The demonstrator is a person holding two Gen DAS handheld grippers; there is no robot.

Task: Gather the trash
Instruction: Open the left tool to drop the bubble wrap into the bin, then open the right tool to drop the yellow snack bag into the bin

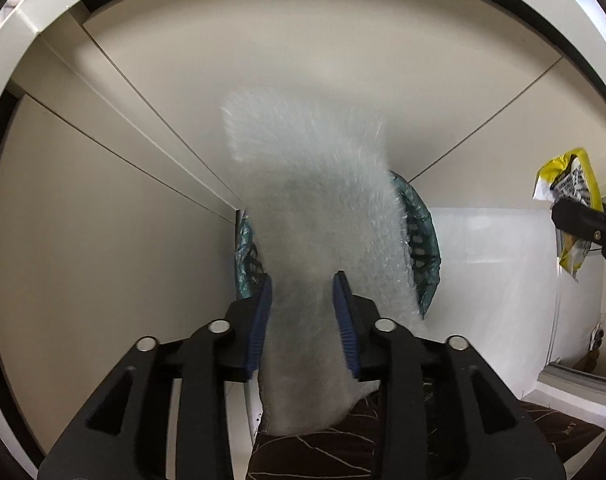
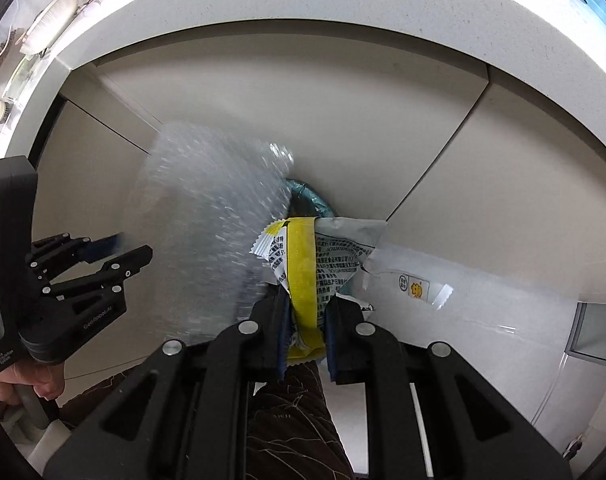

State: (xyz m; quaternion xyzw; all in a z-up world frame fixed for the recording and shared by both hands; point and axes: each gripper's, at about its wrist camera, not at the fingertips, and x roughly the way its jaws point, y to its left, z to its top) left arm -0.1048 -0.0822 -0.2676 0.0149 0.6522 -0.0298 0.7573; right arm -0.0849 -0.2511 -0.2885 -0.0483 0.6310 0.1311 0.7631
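Gaping left fingers (image 1: 303, 320) around blurred bubble wrap (image 1: 315, 208), pads apart.

Cream cabinet doors (image 1: 311, 60) fill the background, split by thin dark seams. A pale countertop edge (image 2: 303, 4) curves above them, lit brightly from overhead. Below lies a glossy white floor (image 2: 503, 340), with a grey panel (image 2: 597, 332) at the right.
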